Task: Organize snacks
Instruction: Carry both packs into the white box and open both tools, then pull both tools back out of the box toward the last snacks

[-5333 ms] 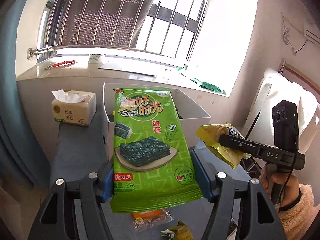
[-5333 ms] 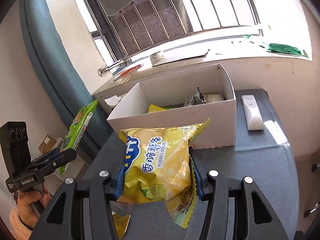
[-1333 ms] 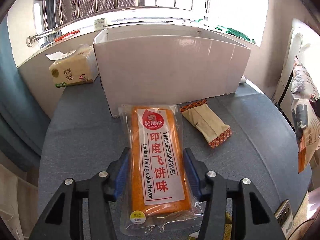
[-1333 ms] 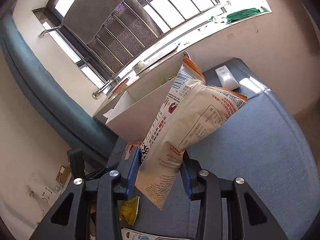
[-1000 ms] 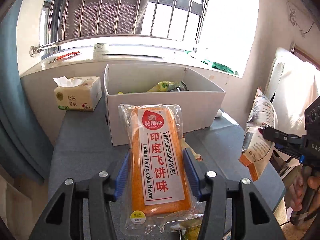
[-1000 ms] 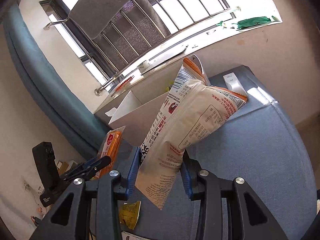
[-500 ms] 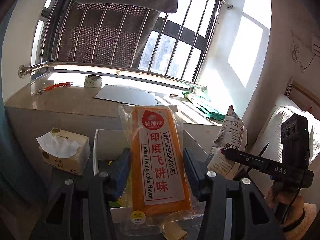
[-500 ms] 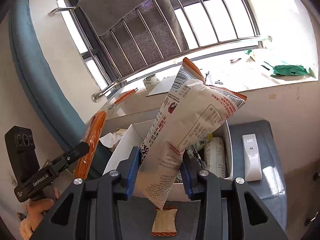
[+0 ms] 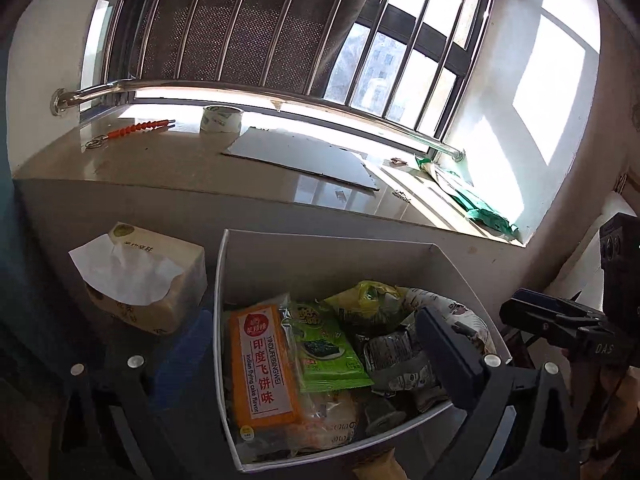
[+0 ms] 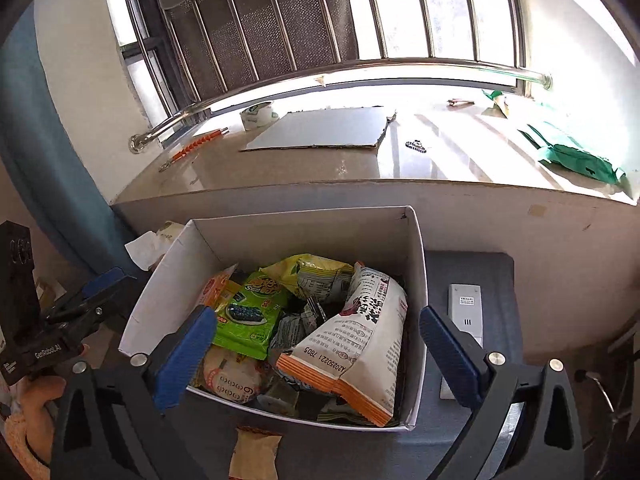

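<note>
Snacks filled the white cardboard box (image 10: 416, 280): an orange flying-cake pack (image 9: 262, 364) lay at its left, a white-and-orange crisp bag (image 10: 360, 336) at its right. Left hand-held gripper (image 9: 316, 364) and right hand-held gripper (image 10: 316, 354) both hung spread wide, empty, above it.

snack packets (image 10: 352, 344) in box (image 10: 296, 224), tissue pack (image 9: 148, 280) left, remote (image 10: 464, 320) right

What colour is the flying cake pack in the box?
Orange, with a white label bearing red text; clearest in the left wrist view.
</note>
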Demonstrator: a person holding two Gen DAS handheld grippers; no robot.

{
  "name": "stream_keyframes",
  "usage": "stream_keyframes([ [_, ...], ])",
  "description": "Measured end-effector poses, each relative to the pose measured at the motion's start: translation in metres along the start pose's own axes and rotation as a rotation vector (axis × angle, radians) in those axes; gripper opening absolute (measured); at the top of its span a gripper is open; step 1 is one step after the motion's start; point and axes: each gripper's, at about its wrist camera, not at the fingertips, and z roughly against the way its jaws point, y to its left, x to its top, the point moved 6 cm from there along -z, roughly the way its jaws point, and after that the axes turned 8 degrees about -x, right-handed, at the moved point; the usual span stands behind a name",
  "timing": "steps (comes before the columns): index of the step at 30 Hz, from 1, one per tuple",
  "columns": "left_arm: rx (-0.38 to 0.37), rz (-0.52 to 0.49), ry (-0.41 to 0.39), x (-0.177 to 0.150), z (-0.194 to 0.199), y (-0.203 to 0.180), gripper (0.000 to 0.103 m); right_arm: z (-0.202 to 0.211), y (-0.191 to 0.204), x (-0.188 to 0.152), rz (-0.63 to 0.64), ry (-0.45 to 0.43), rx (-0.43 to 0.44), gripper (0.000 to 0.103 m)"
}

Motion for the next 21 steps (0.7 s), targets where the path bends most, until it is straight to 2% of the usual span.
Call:
stream_keyframes([
  [4, -0.005, -0.035, -0.015, -0.002, 0.018, -0.01, 0.103, 0.014, 0.005, 0.002, -0.007, -0.024, 0.032, 0.103],
  [10, -0.051, -0.135, -0.024, -0.021, 0.056, -0.039, 0.103, 0.06, 0.02, -0.01, -0.004, -0.127, 0.095, 0.103],
  [12, -0.055, -0.162, -0.025, -0.033, 0.069, -0.046, 0.103, 0.078, 0.027, -0.023, 0.001, -0.159, 0.129, 0.103],
  [15, -0.059, -0.188, -0.01, -0.057, 0.085, -0.052, 0.103, 0.094, 0.034, -0.052, 0.008, -0.158, 0.171, 0.103],
  [19, -0.065, -0.164, 0.008, -0.095, 0.1, -0.052, 0.103, 0.106, 0.035, -0.097, -0.003, -0.154, 0.19, 0.103],
  [21, -0.067, -0.137, 0.043, -0.117, 0.1, -0.049, 0.103, 0.109, 0.032, -0.12, -0.037, -0.142, 0.209, 0.103],
])
